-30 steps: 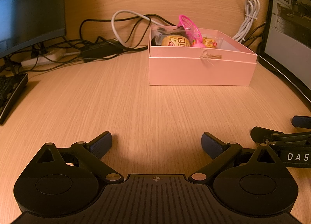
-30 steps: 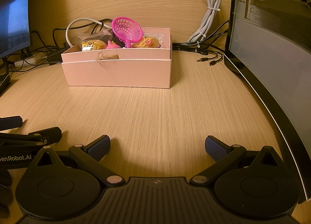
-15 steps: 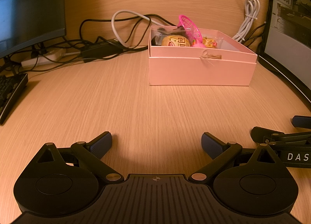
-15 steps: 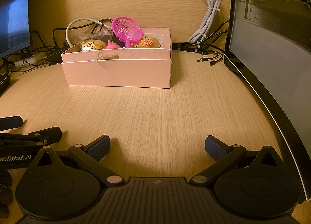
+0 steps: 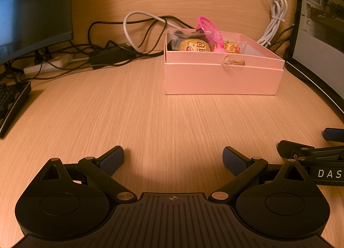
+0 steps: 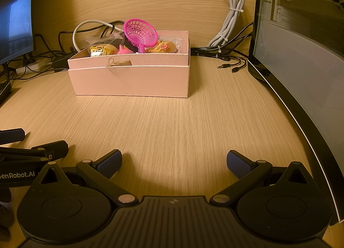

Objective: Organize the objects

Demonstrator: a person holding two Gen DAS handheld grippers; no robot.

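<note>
since nothing loose was seen on the bench (image 6: 172, 123), the sorting was judged about finished: the pink scoop (image 6: 140, 33) and snack packets (image 6: 101, 49) lay inside the pink box (image 6: 131, 80), while each hand-held gripper, left (image 5: 173, 158) and right (image 6: 174, 160), was held spread and empty.

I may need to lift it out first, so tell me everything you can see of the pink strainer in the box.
The pink strainer looks like bright plastic: a round mesh bowl on a short handle. It stands tilted, handle down among the wrapped snacks, bowl rising above the rim of the pink box and facing the cameras. Neither gripper touches it.
</note>
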